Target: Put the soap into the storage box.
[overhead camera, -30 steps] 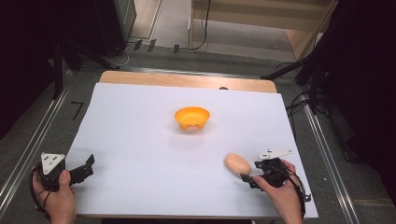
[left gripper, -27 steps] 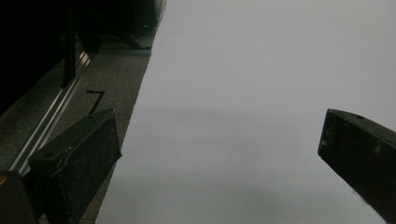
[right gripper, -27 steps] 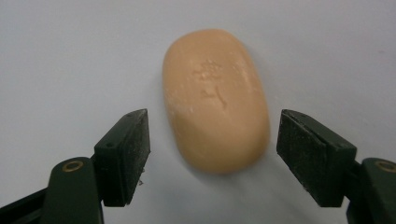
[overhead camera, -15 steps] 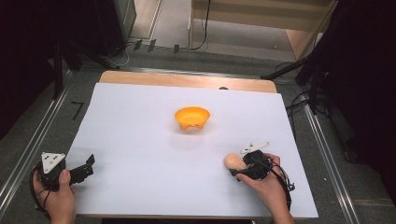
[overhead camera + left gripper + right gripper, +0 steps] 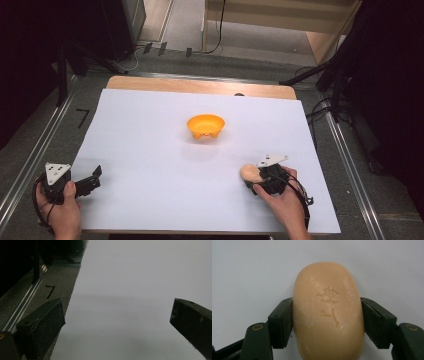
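I see the white sheet [image 5: 150, 150] covering the table, with the orange bowl [image 5: 205, 125] near its centre. At about five o'clock from the bowl, my right gripper [image 5: 327, 320] has just closed its jaws on both sides of the tan soap bar [image 5: 328, 312]. At eight o'clock, my left gripper [image 5: 117, 322] stands wide, holding nothing.

The right gripper [image 5: 256, 177] moved in from the table's right edge toward the soap [image 5: 249, 172] and dropped a little. Its jaws, wide open a second earlier with the soap lying just in front of them, were closing through that second and came to press on the soap's two long sides [image 5: 328, 312].
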`<action>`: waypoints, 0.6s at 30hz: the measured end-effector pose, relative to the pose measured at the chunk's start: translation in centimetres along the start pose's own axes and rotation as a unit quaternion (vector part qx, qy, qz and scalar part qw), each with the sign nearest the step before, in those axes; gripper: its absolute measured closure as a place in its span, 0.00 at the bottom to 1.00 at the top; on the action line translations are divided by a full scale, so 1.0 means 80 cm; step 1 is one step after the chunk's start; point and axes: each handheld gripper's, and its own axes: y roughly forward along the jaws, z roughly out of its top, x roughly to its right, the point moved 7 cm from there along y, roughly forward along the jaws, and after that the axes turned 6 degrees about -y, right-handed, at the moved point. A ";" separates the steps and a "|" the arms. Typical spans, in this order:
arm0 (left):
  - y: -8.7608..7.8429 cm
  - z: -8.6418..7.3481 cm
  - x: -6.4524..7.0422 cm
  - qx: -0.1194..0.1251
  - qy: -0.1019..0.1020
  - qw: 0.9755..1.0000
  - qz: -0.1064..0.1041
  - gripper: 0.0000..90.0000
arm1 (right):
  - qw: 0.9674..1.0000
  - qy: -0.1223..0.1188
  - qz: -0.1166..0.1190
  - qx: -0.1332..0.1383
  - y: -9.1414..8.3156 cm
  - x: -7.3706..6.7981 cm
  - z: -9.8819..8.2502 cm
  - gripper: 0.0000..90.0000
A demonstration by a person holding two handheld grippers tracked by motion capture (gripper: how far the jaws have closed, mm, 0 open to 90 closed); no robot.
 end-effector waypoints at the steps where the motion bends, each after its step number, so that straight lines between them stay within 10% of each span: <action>1: 0.000 0.000 0.000 0.000 0.000 1.000 0.000 0.00 | 1.000 0.004 0.001 -0.004 0.000 0.000 0.000 0.36; 18: -0.002 0.000 0.000 0.004 0.003 1.000 -0.004 0.03 | 1.000 -0.017 0.004 -0.021 -0.002 0.003 0.007 0.37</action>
